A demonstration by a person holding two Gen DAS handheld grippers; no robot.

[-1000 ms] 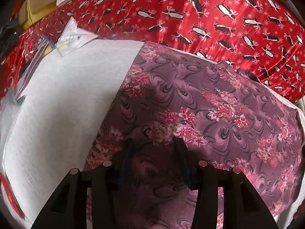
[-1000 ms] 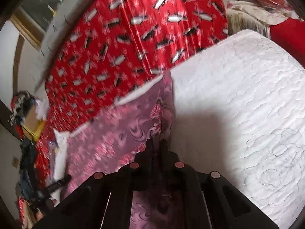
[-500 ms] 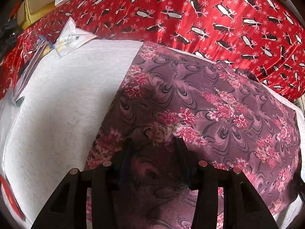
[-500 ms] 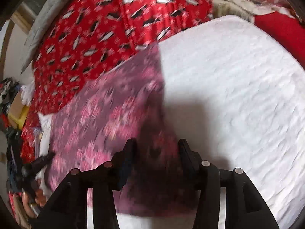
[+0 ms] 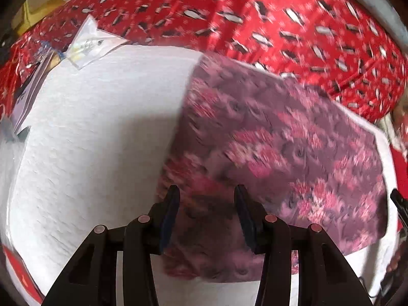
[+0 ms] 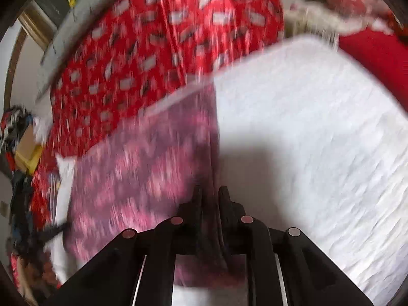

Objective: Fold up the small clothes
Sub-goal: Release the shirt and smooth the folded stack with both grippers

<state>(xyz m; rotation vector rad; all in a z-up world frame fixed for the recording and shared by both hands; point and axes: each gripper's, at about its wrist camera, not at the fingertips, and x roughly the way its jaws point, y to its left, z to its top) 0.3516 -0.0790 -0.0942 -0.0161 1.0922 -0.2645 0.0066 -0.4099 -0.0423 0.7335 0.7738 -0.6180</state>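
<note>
White quilted mattress (image 5: 89,140); blurred floral cloth (image 5: 280,140); left gripper (image 5: 206,193) spread wide, right gripper (image 6: 210,193) apparently pinching cloth edge.

The left tool (image 5: 206,199) is matte black plastic: two angular outer arms with triangular cut-outs and two inner arms, each topped by a small round pinkish-silver screw head, ending in slim fingers (image 5: 171,206) with dark blue pads on their inner faces. The right tool (image 6: 210,199) shows the same black frame, four similar round screw heads, and thin pale strips along its inner arms.
</note>
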